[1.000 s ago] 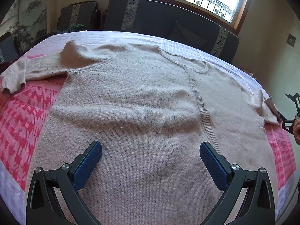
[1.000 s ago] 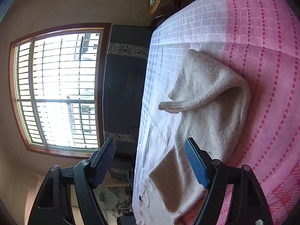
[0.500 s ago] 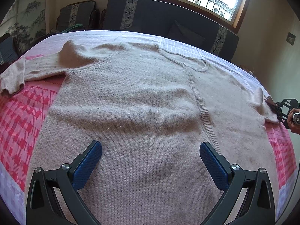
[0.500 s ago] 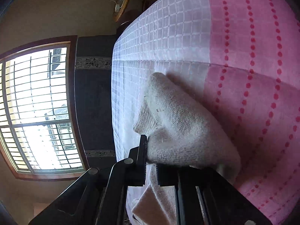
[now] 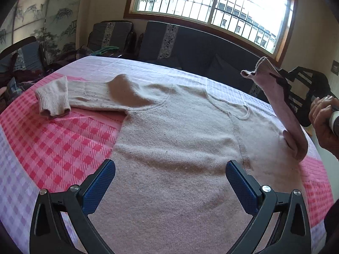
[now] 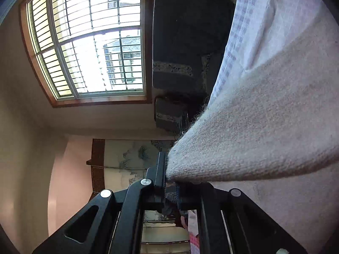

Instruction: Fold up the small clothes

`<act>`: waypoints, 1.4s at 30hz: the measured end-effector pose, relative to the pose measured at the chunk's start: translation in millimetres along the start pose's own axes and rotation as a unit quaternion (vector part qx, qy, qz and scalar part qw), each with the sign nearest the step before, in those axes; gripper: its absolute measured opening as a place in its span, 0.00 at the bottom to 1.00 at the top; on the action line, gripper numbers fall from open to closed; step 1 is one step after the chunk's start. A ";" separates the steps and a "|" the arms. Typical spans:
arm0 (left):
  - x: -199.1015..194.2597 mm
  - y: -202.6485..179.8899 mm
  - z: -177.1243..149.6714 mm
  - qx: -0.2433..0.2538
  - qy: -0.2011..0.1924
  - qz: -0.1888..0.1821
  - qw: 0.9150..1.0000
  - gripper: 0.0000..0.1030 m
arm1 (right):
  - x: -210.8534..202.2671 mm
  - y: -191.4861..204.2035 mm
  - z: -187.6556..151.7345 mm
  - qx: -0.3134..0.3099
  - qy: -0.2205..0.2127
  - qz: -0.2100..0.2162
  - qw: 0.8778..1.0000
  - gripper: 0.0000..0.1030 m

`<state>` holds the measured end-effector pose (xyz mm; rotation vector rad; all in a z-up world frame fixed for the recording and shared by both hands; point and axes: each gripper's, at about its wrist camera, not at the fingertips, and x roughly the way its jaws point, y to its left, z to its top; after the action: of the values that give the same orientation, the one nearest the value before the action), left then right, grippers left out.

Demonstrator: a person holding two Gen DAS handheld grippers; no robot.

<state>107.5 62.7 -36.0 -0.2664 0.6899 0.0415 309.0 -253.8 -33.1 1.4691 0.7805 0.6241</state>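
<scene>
Here your right gripper (image 6: 171, 187) pinched the soft, limp sweater (image 5: 180, 148) by its lifted sleeve (image 5: 277, 103) near the cuff, body flat on the checked cloth (image 5: 53, 144), left gripper (image 5: 170, 185) spread, empty above the hem.

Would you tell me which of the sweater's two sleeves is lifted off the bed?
The sleeve pinched by the right gripper; the other sleeve lies flat.
</scene>
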 end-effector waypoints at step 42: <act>181.8 -14.2 133.8 -0.160 0.216 -0.197 0.943 0.10 | -150.6 -57.7 -113.2 -0.280 -0.007 -0.211 0.937 0.74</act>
<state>333.0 74.2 -49.1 -0.7381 1.0568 -0.2985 122.1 -302.4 -72.1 0.7528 0.7929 0.4519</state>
